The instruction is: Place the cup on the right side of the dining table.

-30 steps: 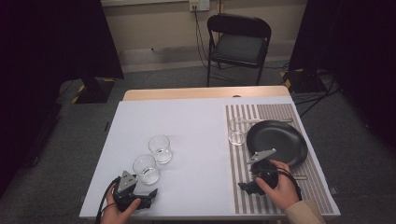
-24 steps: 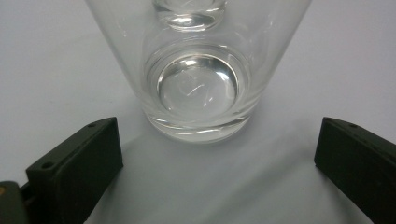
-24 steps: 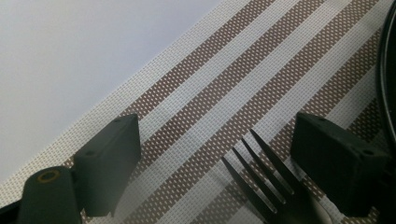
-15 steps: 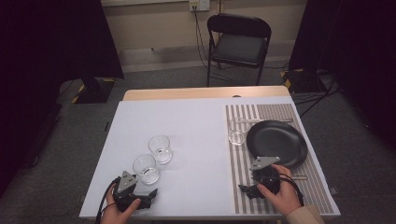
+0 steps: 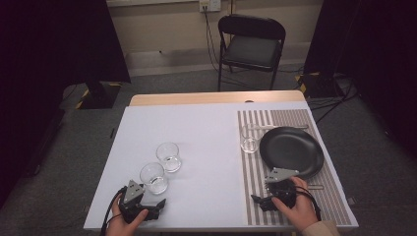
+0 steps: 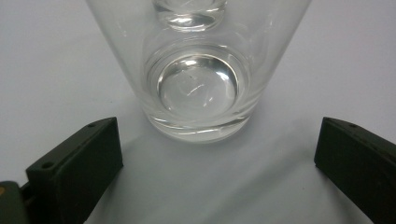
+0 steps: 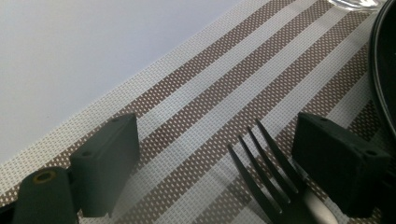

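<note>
At the bottom left of the high view, the left gripper point(image 5: 156, 202) is sitting with fingers spread wide, gripping nothing, facing the near glass point(image 5: 153, 178) just ahead. Lower right, the right gripper point(image 5: 259, 200) is gaping over a fork point(image 7: 275, 186) lying on the striped placemat point(image 5: 255, 172) beside the black plate point(image 5: 295, 147).

On the table point(image 5: 211, 123), toward the near left: two glasses, the nearer glass point(image 5: 153, 178) just in front of the left gripper point(image 5: 158, 202), the farther glass point(image 5: 168, 157) just behind and to its right. At the right side, a striped placemat point(image 5: 251, 172); on it a plate point(image 5: 291, 151), with a small glass point(image 5: 250, 139) just left of the plate. At the mat's near end, the right gripper point(image 5: 259, 201), with a fork point(image 7: 275, 186) lying between its spread jaws. Beyond the table, a chair point(image 5: 252, 46).
</note>
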A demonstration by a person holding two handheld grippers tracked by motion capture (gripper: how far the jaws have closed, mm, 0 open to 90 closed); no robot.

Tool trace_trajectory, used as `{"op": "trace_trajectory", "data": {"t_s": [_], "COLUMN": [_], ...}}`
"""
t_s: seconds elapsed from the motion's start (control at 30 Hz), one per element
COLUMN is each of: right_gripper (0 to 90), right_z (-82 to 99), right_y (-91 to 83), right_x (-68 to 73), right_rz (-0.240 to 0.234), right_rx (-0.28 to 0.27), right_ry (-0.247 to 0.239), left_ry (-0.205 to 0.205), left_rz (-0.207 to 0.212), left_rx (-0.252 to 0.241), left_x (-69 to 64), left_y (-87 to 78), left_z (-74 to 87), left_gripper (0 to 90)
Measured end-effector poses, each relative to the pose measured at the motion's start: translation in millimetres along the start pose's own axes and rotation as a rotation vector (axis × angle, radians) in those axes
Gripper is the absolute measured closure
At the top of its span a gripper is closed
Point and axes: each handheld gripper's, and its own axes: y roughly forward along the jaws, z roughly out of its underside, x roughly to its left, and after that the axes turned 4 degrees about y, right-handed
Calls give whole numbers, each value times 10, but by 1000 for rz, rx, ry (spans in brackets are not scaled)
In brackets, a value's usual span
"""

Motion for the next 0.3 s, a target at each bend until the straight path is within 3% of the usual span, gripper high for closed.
{"op": "trace_trajectory", "data": {"t_s": [0.3], "right_gripper": [140], "right_z": [43], "right_y": [-1], "right_x": [-4], "right_rz": [-1], "right_rx": [-34], "right_ry": [-3], "left_ry": [1], "left_rz": [-1], "left_rx": [0], "left_x": [1], "left_y": [0], "left_z": [0], "left_gripper": [1]}}
